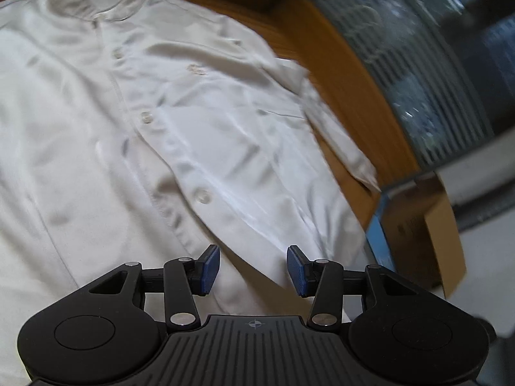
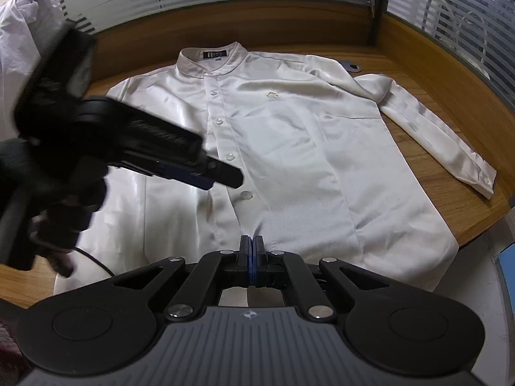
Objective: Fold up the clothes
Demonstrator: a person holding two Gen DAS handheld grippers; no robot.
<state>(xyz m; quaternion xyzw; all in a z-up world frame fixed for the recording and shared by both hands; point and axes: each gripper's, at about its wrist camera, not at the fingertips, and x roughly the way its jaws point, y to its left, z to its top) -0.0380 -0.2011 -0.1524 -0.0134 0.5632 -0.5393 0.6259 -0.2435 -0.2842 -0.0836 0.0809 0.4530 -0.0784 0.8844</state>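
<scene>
Both views were lit evenly and rather dimly, with a cool daylight cast. The white shirt (image 1: pixel 135 122) showed soft sheen along its folds, brightest near the buttons. In the left wrist view motion blur smeared the shirt and the striped glass partition (image 1: pixel 428 74). The right wrist view was sharper, though the left gripper (image 2: pixel 225 173) crossing it was blurred. Fisheye distortion bowed the wooden table (image 2: pixel 450 199) edge in both

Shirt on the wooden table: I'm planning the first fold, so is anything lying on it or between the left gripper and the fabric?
Nothing visible. The shirt lies flat and bare on the table. The left gripper hangs open just above it, nothing between. The right gripper is shut near the hem.
</scene>
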